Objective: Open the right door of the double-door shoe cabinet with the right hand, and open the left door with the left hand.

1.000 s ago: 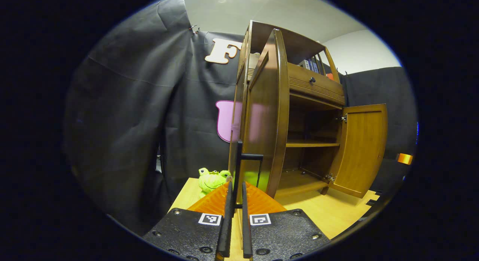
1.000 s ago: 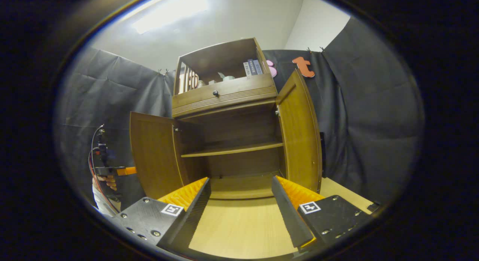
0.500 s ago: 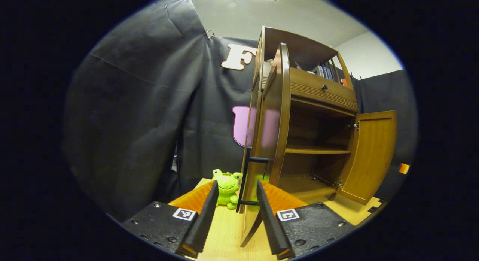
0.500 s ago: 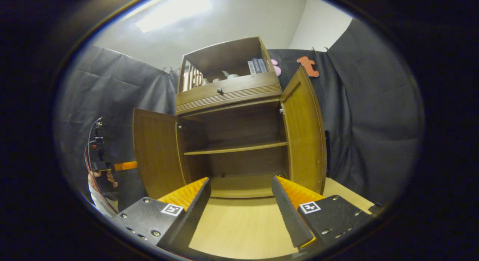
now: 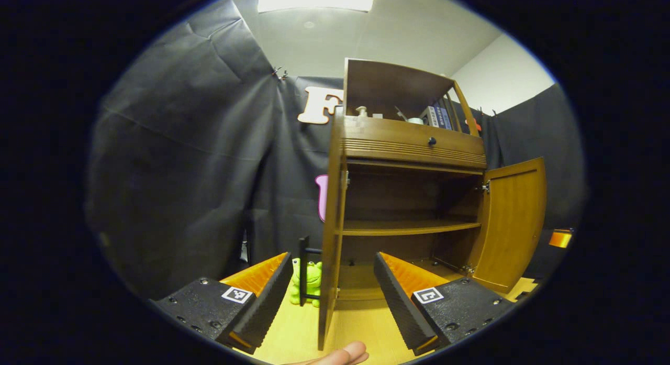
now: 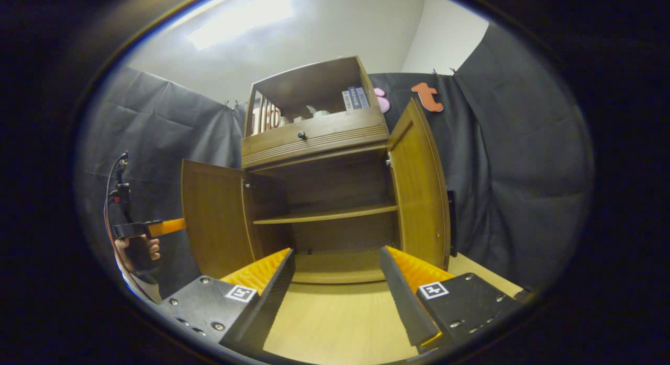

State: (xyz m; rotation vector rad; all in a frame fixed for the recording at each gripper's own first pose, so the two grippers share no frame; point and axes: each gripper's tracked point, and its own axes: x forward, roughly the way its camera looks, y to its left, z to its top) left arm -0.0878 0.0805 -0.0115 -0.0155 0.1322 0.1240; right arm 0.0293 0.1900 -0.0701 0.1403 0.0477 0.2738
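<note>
judging from how things lie, the task looks all but finished: the shoe cabinet (image 6: pixel 319 161) stands on the wooden table (image 6: pixel 335 323) with its right door (image 6: pixel 421 189) and left door (image 6: pixel 212 218) both swung wide, baring the inner shelf (image 6: pixel 324 216). the left gripper (image 5: pixel 330 297) hangs with its jaws wide and empty, the left door's edge (image 5: pixel 330 239) and its dark handle (image 5: pixel 302 268) standing between and beyond its fingers, untouched as far as i can tell, near a green frog toy (image 5: pixel 309 281). the right gripper (image 6: pixel 337 291) is likewise spread wide and holding nothing, set back from the cabinet's mouth, so nothing seems left but to draw both hands away.
</note>
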